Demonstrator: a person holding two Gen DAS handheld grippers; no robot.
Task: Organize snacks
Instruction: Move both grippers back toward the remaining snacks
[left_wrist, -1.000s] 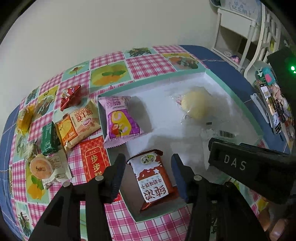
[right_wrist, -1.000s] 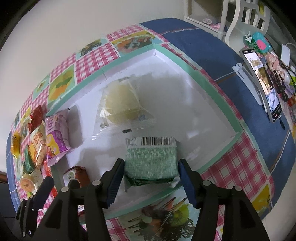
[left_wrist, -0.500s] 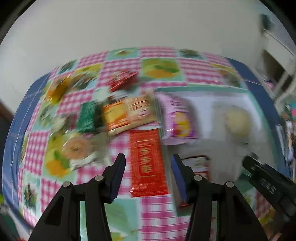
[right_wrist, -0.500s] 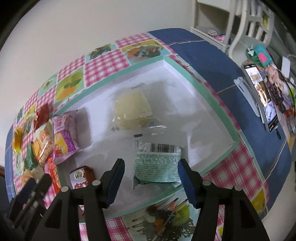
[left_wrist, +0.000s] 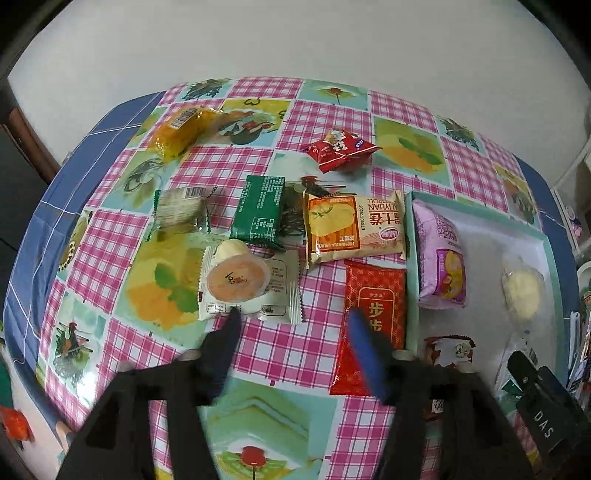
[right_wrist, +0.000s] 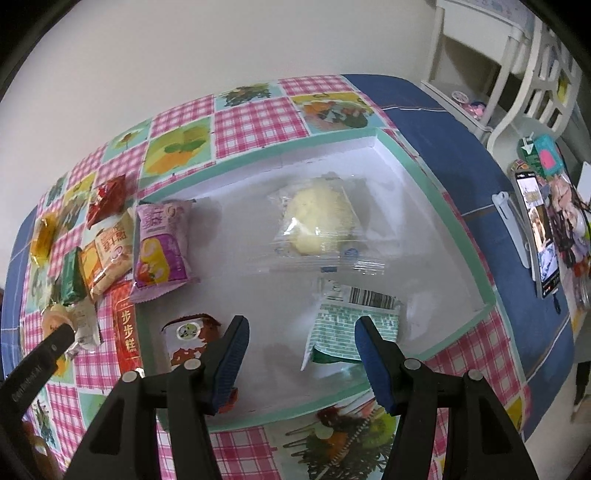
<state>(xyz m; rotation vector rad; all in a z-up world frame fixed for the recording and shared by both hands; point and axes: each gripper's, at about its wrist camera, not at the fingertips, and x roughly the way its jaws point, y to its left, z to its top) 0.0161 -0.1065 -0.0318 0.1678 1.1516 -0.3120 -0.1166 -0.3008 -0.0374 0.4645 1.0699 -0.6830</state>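
A shallow white box with a teal rim (right_wrist: 436, 181) holds a purple packet (right_wrist: 160, 247), a clear-wrapped yellow bun (right_wrist: 317, 221), a pale green packet (right_wrist: 351, 328) and a brown packet (right_wrist: 188, 336). My right gripper (right_wrist: 301, 336) is open and empty above the box's near side, left of the green packet. My left gripper (left_wrist: 291, 328) is open and empty over the tablecloth, between a white packet with an orange jelly cup (left_wrist: 240, 284) and a flat red packet (left_wrist: 373, 314). An orange-and-cream packet (left_wrist: 354, 229), a dark green packet (left_wrist: 260, 212) and more lie beyond.
A small red packet (left_wrist: 341, 149), a yellow packet (left_wrist: 183, 129) and a pale striped packet (left_wrist: 181, 208) lie farther back on the checked tablecloth. A phone on a stand (right_wrist: 539, 229) and clutter sit right of the box. A white chair (right_wrist: 532, 70) stands behind.
My left gripper swung left, from over the brown packet in the box to over the loose snacks on the cloth. My right gripper drew back and left from the green packet, which stays in the box.
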